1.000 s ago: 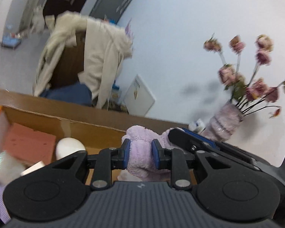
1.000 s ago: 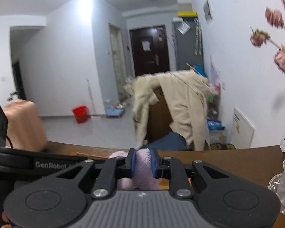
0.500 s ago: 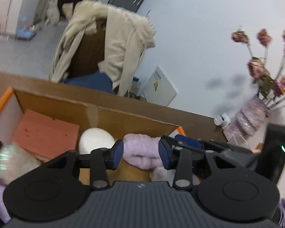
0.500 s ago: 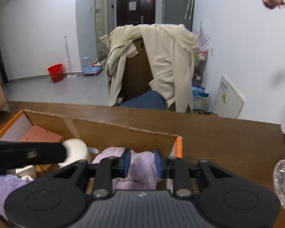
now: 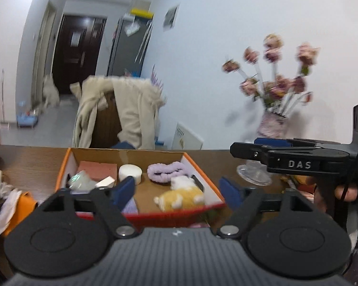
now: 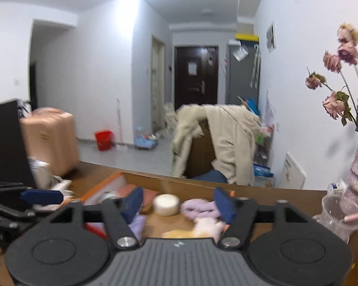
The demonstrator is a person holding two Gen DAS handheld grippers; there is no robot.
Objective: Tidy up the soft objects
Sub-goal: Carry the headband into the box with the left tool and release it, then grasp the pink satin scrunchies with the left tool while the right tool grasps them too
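Releasing is the step in hand: the lilac fluffy towelling band (image 5: 165, 171) is lying inside the orange-rimmed cardboard box (image 5: 204, 183), toward the box's far wall, between the white round puck (image 5: 130, 172) and the yellow-and-white plush toy (image 5: 179, 196). The left gripper (image 5: 177, 189) is hanging at the near side of the box with its blue pads opening wide and nothing between them. The right gripper (image 6: 179, 202) is likewise spreading its pads over the near side of the box, gripping nothing; in the left wrist view it is reaching in from the right of the box, beside the clear glass dish (image 5: 254, 175).

Next, judging by the task, comes picking another soft item lying outside the box, perhaps the crumpled white cloth (image 5: 6, 199) to the left of the box, which calls for turning away and closing gently on loose fabric.

Compared with a second ago, both pairs of pads were pinching the lilac band above the box; now both have let go and pulled back, so the whole box is showing.
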